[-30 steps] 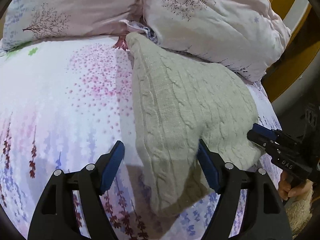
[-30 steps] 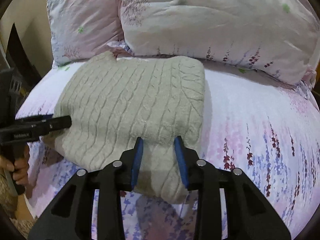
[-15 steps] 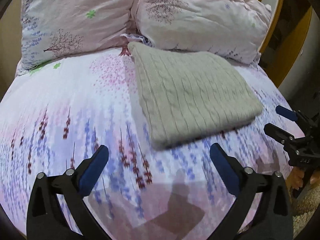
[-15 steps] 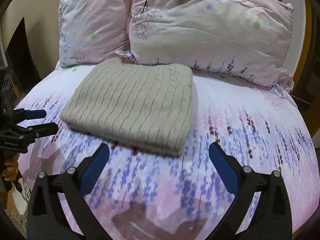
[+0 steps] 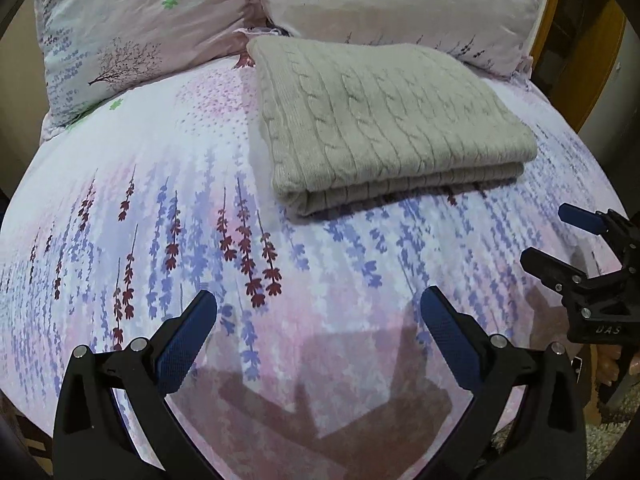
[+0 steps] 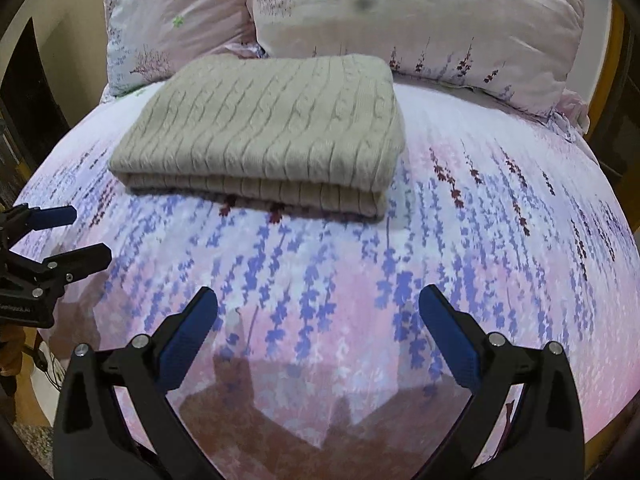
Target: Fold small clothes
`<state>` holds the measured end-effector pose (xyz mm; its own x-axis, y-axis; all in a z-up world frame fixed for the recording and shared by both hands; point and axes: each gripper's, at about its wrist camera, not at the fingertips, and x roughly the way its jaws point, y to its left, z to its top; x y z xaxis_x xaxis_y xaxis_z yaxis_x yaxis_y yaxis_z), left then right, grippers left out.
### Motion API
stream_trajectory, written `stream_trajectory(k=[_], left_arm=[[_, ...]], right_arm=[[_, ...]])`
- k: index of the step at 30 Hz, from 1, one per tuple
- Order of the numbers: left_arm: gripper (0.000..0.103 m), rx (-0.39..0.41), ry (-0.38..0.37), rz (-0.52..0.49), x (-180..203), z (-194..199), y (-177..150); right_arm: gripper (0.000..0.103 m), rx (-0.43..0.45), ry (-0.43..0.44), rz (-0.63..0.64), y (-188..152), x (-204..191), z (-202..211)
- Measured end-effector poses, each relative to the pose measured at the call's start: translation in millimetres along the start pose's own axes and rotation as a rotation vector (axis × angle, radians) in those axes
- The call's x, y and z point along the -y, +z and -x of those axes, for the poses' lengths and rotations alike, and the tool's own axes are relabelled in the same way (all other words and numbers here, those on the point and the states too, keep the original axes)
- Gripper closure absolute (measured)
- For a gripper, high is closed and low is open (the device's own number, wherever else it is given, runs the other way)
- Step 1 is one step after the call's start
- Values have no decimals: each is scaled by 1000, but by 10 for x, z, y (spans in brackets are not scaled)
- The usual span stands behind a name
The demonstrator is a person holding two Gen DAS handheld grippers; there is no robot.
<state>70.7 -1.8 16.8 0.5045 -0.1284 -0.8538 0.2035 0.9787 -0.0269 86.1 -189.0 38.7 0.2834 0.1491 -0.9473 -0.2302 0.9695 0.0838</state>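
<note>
Bed (image 5: 280,280) takes up pretty much the whole view, covered in a pink and lavender flower-print sheet, with two matching pillows (image 6: 400,12) propped at the head and a bit of wooden frame showing off to the right side. Next biggest thing is the beige cable-knit sweater (image 5: 380,120), lying flat near the pillows, its far edge right up against them. It's folded into a tidy rectangle with stacked layers showing along the near edge, so my read is this one's basically done. Both tools are well back from it, over the bare sheet at the foot end. Left gripper (image 5: 318,332) is spread wide with nothing between its blue pads, and right gripper (image 6: 318,328) is the same, wide open and holding nothing. Each one peeks into the other's camera from the side, also clearly apart. So the step in hand looks like the let-go after the last fold. If anything's left, I'd guess it's either a small nudge to square the slightly uneven near edge, or going for another garment, though I can't see any other clothes in either view
</note>
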Motion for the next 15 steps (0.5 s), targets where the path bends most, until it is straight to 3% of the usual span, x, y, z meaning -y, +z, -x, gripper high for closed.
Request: stream_trajectory(k=[6,15], left_arm=[[1,-30,27,0,13,-37,-55],[1,-51,10,-6,-35,-81,-59]], right_arm=[[2,-19,-10,10,-33,17,-21],[2,-51,-8,19,-55,67,-72]])
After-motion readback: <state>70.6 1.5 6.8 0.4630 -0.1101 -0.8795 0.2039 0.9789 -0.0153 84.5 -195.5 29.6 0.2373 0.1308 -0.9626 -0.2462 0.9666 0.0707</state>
